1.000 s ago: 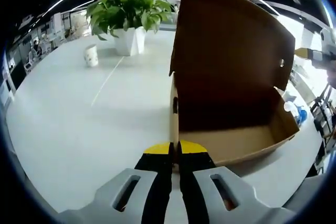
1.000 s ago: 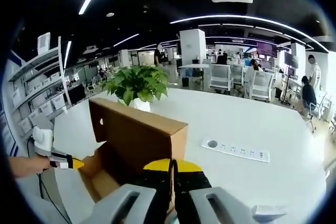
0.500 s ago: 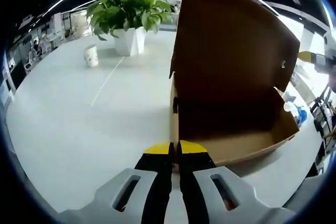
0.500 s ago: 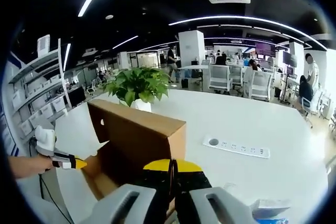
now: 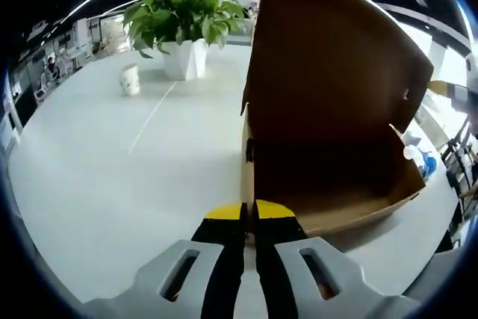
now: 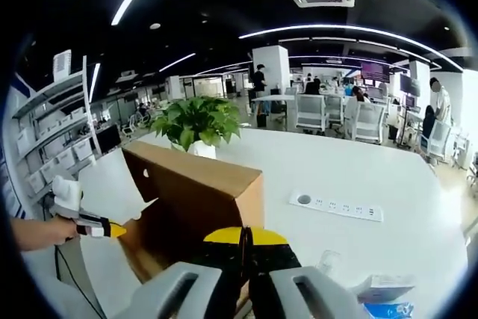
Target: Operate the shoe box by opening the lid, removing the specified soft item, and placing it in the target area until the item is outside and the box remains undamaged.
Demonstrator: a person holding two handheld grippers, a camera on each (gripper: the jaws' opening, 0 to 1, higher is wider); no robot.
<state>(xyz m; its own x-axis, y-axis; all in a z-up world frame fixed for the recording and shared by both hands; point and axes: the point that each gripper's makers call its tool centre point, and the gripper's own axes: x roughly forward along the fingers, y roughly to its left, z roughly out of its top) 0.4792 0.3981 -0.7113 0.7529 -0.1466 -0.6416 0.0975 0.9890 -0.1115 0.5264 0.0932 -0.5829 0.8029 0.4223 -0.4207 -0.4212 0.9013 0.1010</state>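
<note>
left gripper view: the left gripper (image 5: 247,211) had its yellow-tipped jaws pressed together at the near end wall of the shoe box (image 5: 328,184), on the white table (image 5: 112,177). the lid (image 5: 328,65) stood raised. a potted plant (image 5: 187,24) and a cup (image 5: 130,78) stood well behind. right gripper view: the right gripper (image 6: 244,237) jaws were also together, at the lid (image 6: 196,184); a power strip (image 6: 336,208) lay beyond.

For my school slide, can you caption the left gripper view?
Closed left gripper at the edge of an open brown cardboard shoe box, lid up.
</note>
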